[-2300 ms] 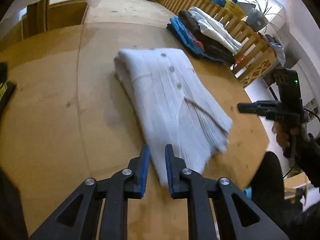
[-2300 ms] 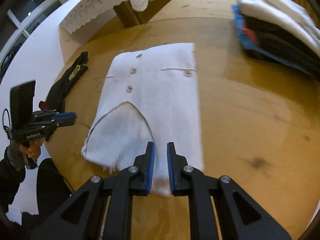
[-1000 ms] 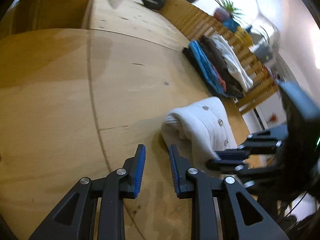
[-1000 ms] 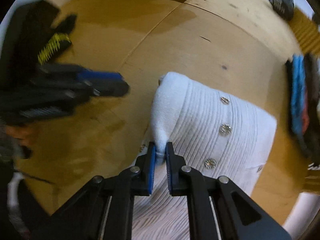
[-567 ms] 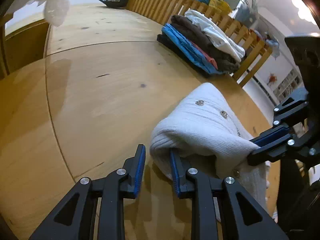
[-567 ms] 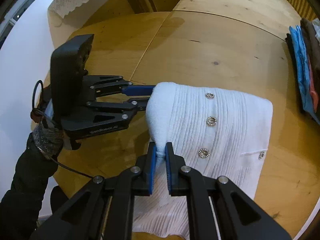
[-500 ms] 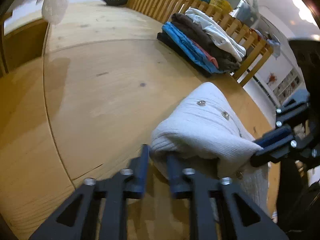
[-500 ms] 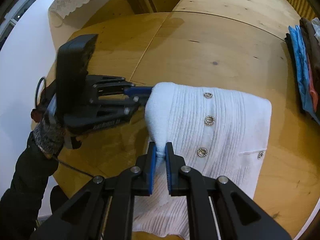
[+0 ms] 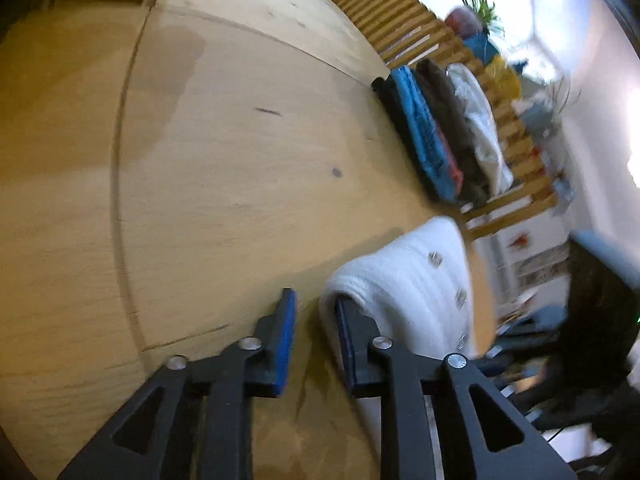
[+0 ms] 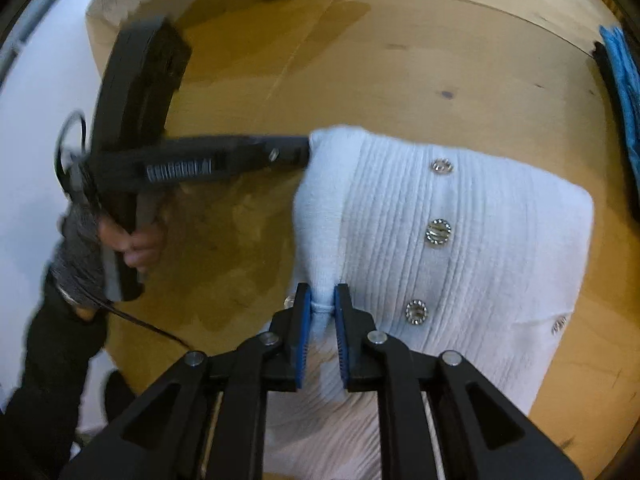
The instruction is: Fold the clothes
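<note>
Right wrist | right hand-held gripper (image 10: pixel 322 322) pinches one cardigan (image 10: pixel 460 248) | left (image 9: pixel 314 338) parted

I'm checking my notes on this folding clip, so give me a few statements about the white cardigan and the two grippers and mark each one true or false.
1. The right gripper is shut on a fold of the white ribbed cardigan. True.
2. The left gripper is clamped on the cardigan. False: its jaws stand open, one finger tucked under the fold.
3. The cardigan's buttons face up. True.
4. The cardigan lies on top of the stack of folded clothes. False: it lies apart from it on the wooden table.
</note>
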Available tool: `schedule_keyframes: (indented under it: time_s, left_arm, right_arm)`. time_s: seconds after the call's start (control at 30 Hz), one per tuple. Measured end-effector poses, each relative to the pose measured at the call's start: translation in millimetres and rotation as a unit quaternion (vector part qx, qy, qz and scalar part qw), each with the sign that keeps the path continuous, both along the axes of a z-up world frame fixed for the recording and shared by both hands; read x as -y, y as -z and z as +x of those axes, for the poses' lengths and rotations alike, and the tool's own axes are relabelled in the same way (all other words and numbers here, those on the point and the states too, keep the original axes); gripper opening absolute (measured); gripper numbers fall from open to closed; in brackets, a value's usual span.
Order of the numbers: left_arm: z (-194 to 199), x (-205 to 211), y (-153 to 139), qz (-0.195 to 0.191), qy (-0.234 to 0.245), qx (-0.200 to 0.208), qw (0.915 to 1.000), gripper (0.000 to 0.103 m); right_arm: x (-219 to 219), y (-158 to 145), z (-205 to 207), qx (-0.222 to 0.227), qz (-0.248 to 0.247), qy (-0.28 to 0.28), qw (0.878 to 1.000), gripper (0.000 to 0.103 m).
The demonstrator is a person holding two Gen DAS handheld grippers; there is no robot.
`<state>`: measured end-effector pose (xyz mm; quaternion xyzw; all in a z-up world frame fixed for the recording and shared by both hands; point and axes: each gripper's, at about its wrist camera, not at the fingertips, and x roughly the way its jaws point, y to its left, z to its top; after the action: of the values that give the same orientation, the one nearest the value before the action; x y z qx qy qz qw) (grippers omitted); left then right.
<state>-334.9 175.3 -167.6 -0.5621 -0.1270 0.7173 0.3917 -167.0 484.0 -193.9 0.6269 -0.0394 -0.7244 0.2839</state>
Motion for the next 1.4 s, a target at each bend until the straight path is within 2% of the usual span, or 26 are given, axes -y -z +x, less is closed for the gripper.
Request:
schedule_keyframes:
  time_s: [0.1, 0.13, 0.2, 0.27, 0.3, 0.37, 0.47, 0.5, 0.53, 0.6, 0.67, 0.73, 0.8, 0.87, 0.9, 0.97, 1.07, 1.13, 1.2, 1.3, 1.4]
  left_arm:
    - [10.7, 21.1, -27.1, -0.024, -0.017, -0.031, 0.9991, 0.021]
    - [18.1, 19.5, -37.9, -0.018, -0.009, -0.040, 0.9990, 0.021]
    - [32.9, 16.4, -59.3, -0.006, 0.008, -0.060, 0.9982, 0.021]
    - [47.8, 13.3, -80.8, 0.006, 0.025, -0.079, 0.9966, 0.021]
    - [53.5, 4.5, -87.6, 0.012, 0.041, -0.083, 0.9956, 0.021]
    - [57.5, -25.5, -84.8, 0.001, 0.070, -0.089, 0.9936, 0.025]
    - [45.9, -43.5, -45.2, -0.080, 0.064, -0.066, 0.9926, 0.025]
    - [42.4, -40.1, -33.6, -0.090, 0.053, -0.051, 0.9931, 0.038]
    - [38.8, -36.7, -21.9, -0.101, 0.042, -0.037, 0.9933, 0.043]
    - [41.4, -21.6, -26.8, -0.099, 0.014, -0.025, 0.9947, 0.040]
    - [59.9, -5.7, -50.8, -0.086, -0.005, -0.044, 0.9953, 0.037]
    - [87.1, 4.5, -76.2, -0.073, -0.005, -0.063, 0.9953, 0.037]
    - [117.1, 5.7, -93.5, -0.069, 0.012, -0.083, 0.9941, 0.037]
    - [132.9, 2.0, -82.3, -0.081, 0.022, -0.075, 0.9936, 0.038]
    - [139.1, -0.3, -73.5, -0.089, 0.026, -0.068, 0.9933, 0.042]
    - [151.6, -4.9, -55.8, -0.105, 0.033, -0.054, 0.9924, 0.040]
    - [165.6, -6.1, -33.1, -0.127, 0.033, -0.022, 0.9911, 0.044]
    - [168.5, 12.3, -35.9, -0.114, -0.015, 0.000, 0.9934, 0.039]
    - [177.2, 21.9, -41.4, -0.093, -0.035, -0.003, 0.9951, 0.040]
    - [191.6, 18.0, -39.3, -0.077, -0.035, 0.010, 0.9964, 0.046]
    - [199.9, -0.1, -26.8, -0.083, -0.033, 0.024, 0.9958, 0.050]
  right_arm:
    - [-30.7, -30.8, 10.2, -0.019, -0.066, 0.015, 0.998, 0.022]
    - [-46.3, -38.1, 13.9, -0.035, -0.068, 0.029, 0.997, 0.022]
    - [-73.1, -41.1, 19.4, -0.067, -0.037, 0.050, 0.996, 0.020]
    - [-94.2, -30.9, 21.8, -0.070, -0.015, 0.072, 0.995, 0.011]
    - [-100.5, -21.6, 21.0, -0.064, -0.014, 0.080, 0.995, 0.010]
    - [-103.8, -0.2, 22.4, -0.050, -0.008, 0.083, 0.995, 0.010]
    - [-102.9, 35.6, 24.7, -0.034, 0.028, 0.059, 0.997, 0.008]
    - [-103.7, 44.9, 25.0, -0.032, 0.037, 0.049, 0.998, 0.008]
    - [-106.1, 46.1, 26.1, -0.029, 0.042, 0.041, 0.998, 0.008]
    - [-118.4, 30.0, 30.7, -0.034, 0.029, 0.050, 0.998, 0.011]
    - [-132.8, 8.6, 36.5, -0.056, 0.006, 0.067, 0.996, 0.012]
    - [-148.9, -2.9, 46.6, -0.072, -0.002, 0.082, 0.994, 0.014]
    - [-156.4, 5.2, 58.0, -0.065, -0.005, 0.086, 0.994, 0.017]
    - [-161.6, 17.6, 68.8, -0.052, -0.012, 0.086, 0.995, 0.023]
    - [-160.9, 21.6, 72.9, -0.048, -0.012, 0.084, 0.995, 0.024]
    - [-153.9, 25.9, 78.9, -0.044, -0.008, 0.078, 0.996, 0.024]
    - [-143.4, 32.4, 87.9, -0.038, -0.002, 0.068, 0.997, 0.024]
    - [-143.9, 30.3, 94.5, -0.047, -0.003, 0.073, 0.996, 0.030]
    - [-162.3, 17.5, 101.7, -0.086, 0.014, 0.109, 0.990, 0.064]
    - [-158.5, 27.5, 100.7, -0.079, 0.024, 0.116, 0.990, 0.066]
    - [-150.6, 40.6, 97.9, -0.062, 0.029, 0.119, 0.990, 0.066]
